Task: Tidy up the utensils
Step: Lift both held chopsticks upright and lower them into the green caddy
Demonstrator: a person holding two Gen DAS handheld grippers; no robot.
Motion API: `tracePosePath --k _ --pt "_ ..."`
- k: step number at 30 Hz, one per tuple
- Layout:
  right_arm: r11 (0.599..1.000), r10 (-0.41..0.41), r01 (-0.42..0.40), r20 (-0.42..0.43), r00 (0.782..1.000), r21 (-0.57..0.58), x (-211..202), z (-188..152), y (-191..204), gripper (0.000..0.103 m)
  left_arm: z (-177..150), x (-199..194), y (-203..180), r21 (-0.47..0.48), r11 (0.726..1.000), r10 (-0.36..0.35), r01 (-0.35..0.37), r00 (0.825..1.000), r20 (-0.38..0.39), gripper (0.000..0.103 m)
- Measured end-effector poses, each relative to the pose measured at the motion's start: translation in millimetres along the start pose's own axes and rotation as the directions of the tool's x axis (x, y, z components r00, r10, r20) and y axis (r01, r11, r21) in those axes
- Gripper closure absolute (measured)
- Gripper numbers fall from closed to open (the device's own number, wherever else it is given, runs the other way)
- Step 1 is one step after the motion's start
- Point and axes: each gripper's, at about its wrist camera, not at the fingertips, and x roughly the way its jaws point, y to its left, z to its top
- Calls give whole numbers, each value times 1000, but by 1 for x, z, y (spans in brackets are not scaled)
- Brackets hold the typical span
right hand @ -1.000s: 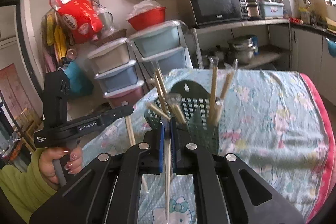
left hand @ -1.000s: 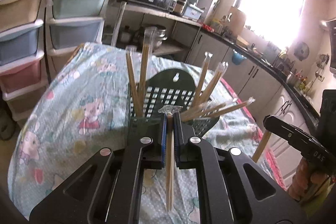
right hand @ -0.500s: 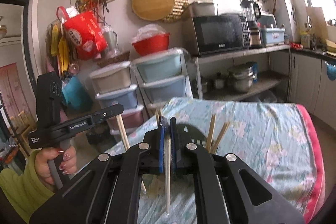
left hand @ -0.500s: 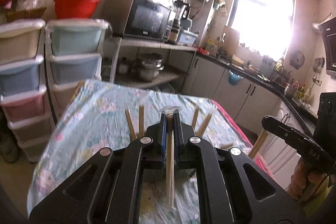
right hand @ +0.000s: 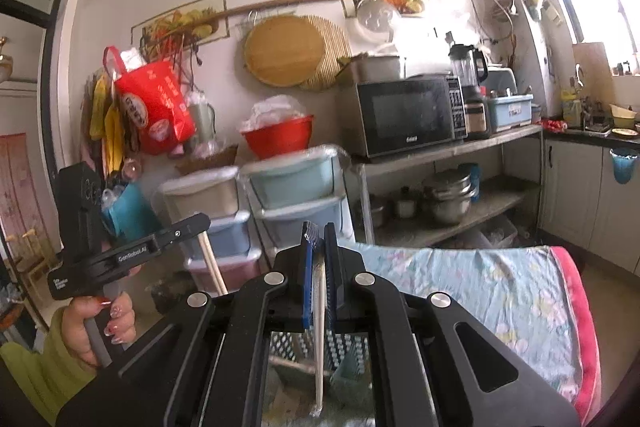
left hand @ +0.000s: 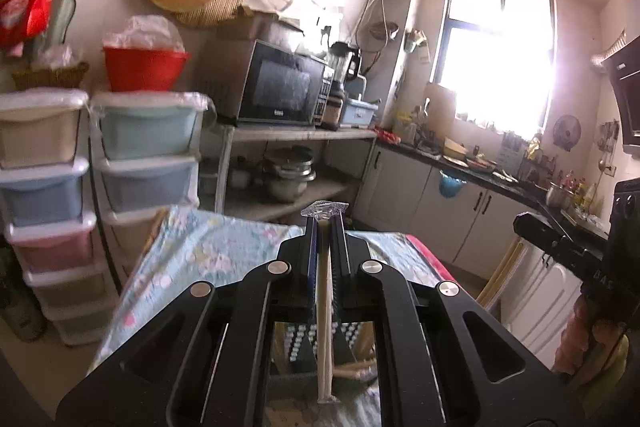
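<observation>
My left gripper [left hand: 325, 221] is shut on a pair of plastic-wrapped wooden chopsticks [left hand: 325, 327] that hang down between its fingers. My right gripper [right hand: 320, 231] is shut on another wrapped pair [right hand: 319, 347]. Below each gripper, part of the dark green slotted utensil holder [left hand: 296, 347] [right hand: 348, 351] shows, with more wrapped chopsticks [left hand: 356, 373] leaning inside. It stands on the table with the pale blue patterned cloth [left hand: 208, 251] [right hand: 480, 287]. Each view shows the other gripper held up beside it: the right one [left hand: 520, 223] and the left one [right hand: 202, 221], in a person's hand [right hand: 96, 323].
Stacks of plastic drawers [left hand: 148, 155] with a red bowl [left hand: 144, 71] on top stand beyond the table's far left. A shelf carries a microwave [left hand: 280, 87] above pots. Counter cabinets [left hand: 460, 203] run along the right under a bright window. The cloth's pink edge [right hand: 576, 307] marks the table's right side.
Both grippers have risen with their chopsticks and tipped more level. The holder has dropped from the middle of each view to beneath the jaws.
</observation>
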Motion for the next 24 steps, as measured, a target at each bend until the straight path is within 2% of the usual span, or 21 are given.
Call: tracePosePath --k 11,16,24 --pt "990 -85 96 104 991 -100 11 31 5 97 27 5 -9 32 999 34 -37 996 85 100" --pt "991 -87 96 101 991 -93 26 33 0 97 35 16 -10 43 998 50 -55 993 106 100" --pt "996 -73 76 51 996 -54 53 17 -9 97 20 43 0 22 997 68 -69 996 59 100"
